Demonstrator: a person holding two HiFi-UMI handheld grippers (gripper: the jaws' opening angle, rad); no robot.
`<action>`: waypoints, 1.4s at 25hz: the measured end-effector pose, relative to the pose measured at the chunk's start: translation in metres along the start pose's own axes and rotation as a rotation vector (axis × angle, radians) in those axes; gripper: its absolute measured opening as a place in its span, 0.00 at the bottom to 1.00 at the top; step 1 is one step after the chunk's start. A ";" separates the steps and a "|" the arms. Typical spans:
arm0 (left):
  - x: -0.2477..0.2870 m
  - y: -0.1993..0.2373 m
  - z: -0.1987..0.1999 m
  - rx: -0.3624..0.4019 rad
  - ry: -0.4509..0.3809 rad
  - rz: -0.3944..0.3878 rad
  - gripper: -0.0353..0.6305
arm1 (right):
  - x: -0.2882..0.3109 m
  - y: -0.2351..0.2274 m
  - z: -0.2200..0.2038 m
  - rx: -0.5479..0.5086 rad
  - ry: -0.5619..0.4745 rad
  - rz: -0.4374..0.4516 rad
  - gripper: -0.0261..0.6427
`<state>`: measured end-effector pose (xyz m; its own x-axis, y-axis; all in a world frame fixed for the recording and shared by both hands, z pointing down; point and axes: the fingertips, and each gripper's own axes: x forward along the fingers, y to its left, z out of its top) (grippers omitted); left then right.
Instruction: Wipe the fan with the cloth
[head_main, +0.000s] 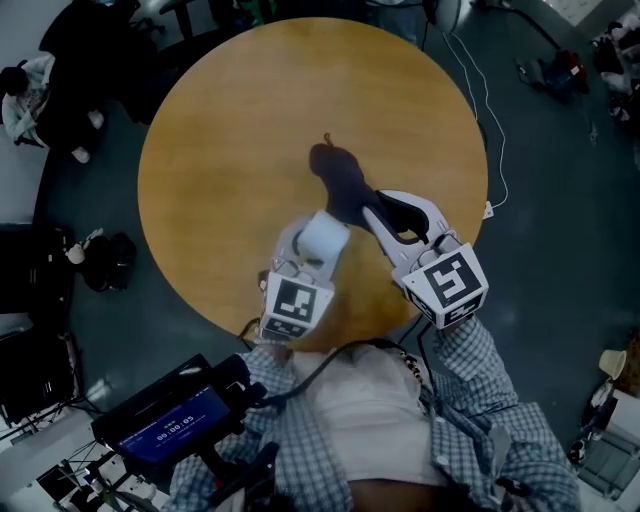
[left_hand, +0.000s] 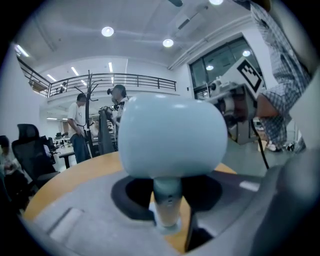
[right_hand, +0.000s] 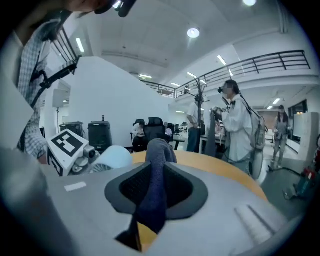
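Looking down on a big round wooden desk (head_main: 220, 150), top bare, both hands up over its near edge. Got the little pale fan (left_hand: 172, 135) lifted clear of the desk, pinched by its thin stem in the fingers of the left gripper (left_hand: 169, 205). Fingers partway closed, snug on the stem, stem roughly upright, round head sticking up above them.

Then the dark blue cloth (right_hand: 154, 185), squeezed in the fingers of the right gripper (right_hand: 150, 200). Fingers narrowed right down onto the fabric, a bunched bit poking out front, a dark tail trailing ahead in the head view.

Key bit for the wipe: fan just to the left of the cloth, about level with it, close but not touching. Looks like the grille side turned toward the cloth hand, though hard to be sure. Probably just a matter of swinging the right hand leftward across the head and holding the left steady. Worth watching that loose tail, could snag on the stem.
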<state>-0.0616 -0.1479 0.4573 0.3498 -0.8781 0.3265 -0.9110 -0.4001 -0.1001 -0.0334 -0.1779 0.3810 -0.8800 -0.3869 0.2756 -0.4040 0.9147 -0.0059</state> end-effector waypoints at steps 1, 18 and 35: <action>-0.002 -0.002 0.006 0.013 -0.004 -0.003 0.25 | -0.004 0.011 0.019 -0.035 -0.027 0.030 0.16; -0.032 -0.013 0.037 0.213 0.024 -0.023 0.25 | -0.044 0.151 0.097 -0.647 0.125 0.594 0.15; -0.048 -0.022 0.076 0.106 -0.199 -0.092 0.25 | 0.020 0.042 0.055 -0.019 0.046 0.394 0.15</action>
<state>-0.0422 -0.1167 0.3720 0.4757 -0.8671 0.1480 -0.8492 -0.4966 -0.1797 -0.0813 -0.1533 0.3333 -0.9543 -0.0009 0.2988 -0.0328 0.9943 -0.1017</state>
